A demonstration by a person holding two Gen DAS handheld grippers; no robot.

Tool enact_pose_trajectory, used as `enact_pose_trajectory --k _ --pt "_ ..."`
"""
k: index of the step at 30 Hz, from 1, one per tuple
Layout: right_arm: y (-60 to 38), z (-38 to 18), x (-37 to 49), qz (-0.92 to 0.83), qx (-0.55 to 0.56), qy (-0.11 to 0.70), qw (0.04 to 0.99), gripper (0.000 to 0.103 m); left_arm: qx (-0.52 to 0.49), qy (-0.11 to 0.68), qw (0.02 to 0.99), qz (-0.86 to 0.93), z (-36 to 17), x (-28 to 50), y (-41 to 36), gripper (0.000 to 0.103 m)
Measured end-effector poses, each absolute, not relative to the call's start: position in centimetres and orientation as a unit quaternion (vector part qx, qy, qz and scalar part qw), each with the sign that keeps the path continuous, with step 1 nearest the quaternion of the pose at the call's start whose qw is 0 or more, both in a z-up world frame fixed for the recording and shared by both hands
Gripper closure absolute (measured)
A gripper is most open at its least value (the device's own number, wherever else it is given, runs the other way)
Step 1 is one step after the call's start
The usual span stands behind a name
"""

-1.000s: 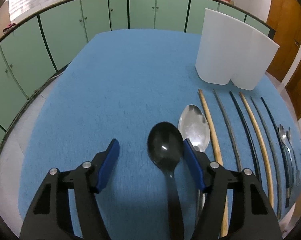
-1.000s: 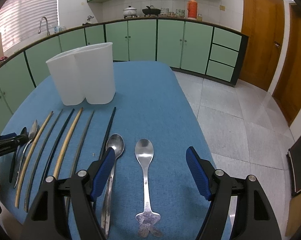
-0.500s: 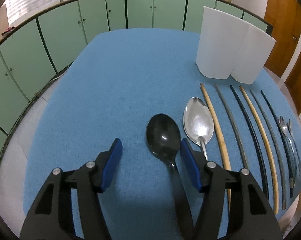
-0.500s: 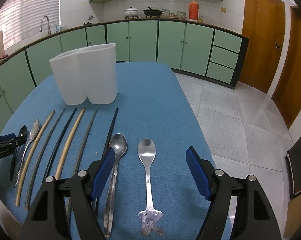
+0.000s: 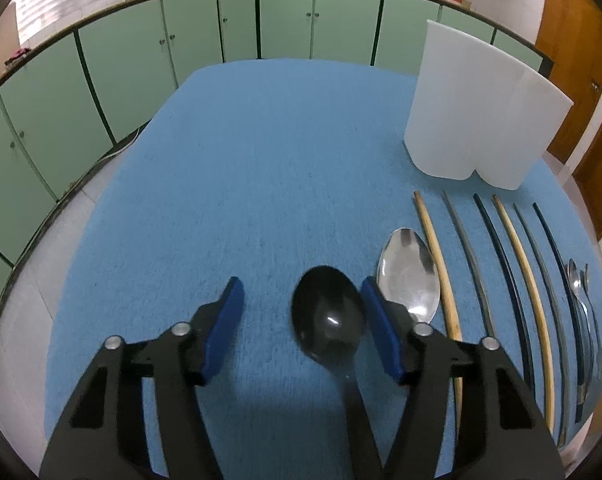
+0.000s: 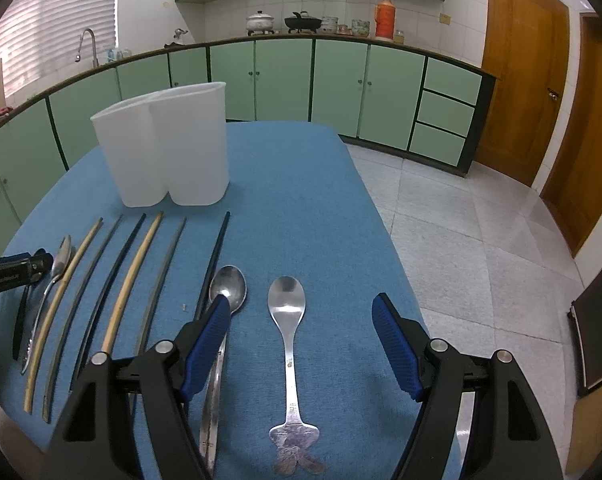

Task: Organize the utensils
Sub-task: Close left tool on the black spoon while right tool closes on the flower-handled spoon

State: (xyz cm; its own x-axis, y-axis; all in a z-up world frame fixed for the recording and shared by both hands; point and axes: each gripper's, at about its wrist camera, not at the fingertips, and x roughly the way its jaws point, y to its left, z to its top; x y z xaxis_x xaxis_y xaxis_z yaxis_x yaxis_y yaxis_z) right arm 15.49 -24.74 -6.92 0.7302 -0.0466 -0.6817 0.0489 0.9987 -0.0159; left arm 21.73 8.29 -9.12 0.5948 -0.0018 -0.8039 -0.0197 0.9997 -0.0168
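Observation:
A black spoon (image 5: 327, 316) lies on the blue table cloth (image 5: 241, 160) between the fingers of my left gripper (image 5: 301, 286). Its jaws are closing; the right pad is next to the bowl and the left pad stands well apart from it. Beside it lie a large silver spoon (image 5: 409, 276) and several chopsticks (image 5: 437, 248). My right gripper (image 6: 301, 302) hangs open over a silver spoon with a decorated handle (image 6: 287, 300). A second silver spoon (image 6: 228, 288) lies partly under its left finger. The white two-part holder (image 6: 165, 144) stands behind the chopsticks (image 6: 131, 276).
The table's right edge drops to a tiled floor (image 6: 481, 240). Green cabinets (image 6: 285, 80) run along the far wall. The tip of my left gripper (image 6: 37, 264) shows at the left edge of the right wrist view. Bare cloth (image 5: 221, 180) lies left of the utensils.
My left gripper's jaws have narrowed around the black spoon, and the gripper has shifted slightly over the bowl. The right gripper has stayed open over the same spoon.

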Motion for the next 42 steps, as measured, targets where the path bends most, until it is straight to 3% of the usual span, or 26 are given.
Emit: enact_pose_trajectory --k 2,3,19,23,31,33,37,41,42 --pt "-24.7 -7.0 15.6 -0.026 0.001 0.367 0.930 0.031 -0.013 0.450 0.893 -0.006 -9.0 21.8 8.1 0.068" --pt "-24.7 -7.0 15.6 -0.026 0.001 0.367 0.930 0.031 -0.014 0.450 0.893 -0.011 -9.0 21.9 8.2 0.070" --pt "-26.7 -7.1 16.2 -0.032 -0.003 0.376 0.926 0.031 -0.012 0.428 0.903 -0.044 -8.1 20.7 8.8 0.070" --pt "-27.0 -7.8 17.1 -0.018 0.006 0.394 0.919 0.040 -0.013 0.426 0.904 -0.047 -8.1 20.5 9.0 0.070" --pt "-25.6 -8.7 19.5 0.015 -0.008 0.419 0.908 0.041 -0.013 0.418 0.907 -0.050 -7.9 20.2 8.3 0.070" --pt "-25.7 -9.5 20.2 0.018 -0.005 0.432 0.902 0.047 -0.014 0.416 0.908 -0.051 -7.8 20.1 8.4 0.070" --pt "-26.0 -9.9 20.4 0.026 0.003 0.438 0.899 0.050 -0.016 0.411 0.910 -0.056 -7.5 20.0 8.3 0.070" --pt "-26.0 -9.8 20.3 0.051 0.011 0.440 0.896 0.076 -0.017 0.406 0.912 -0.060 -7.2 19.8 8.1 0.070" --pt "-26.1 -9.7 20.3 0.053 0.012 0.440 0.896 0.076 -0.017 0.404 0.913 -0.062 -7.0 19.6 8.1 0.070"
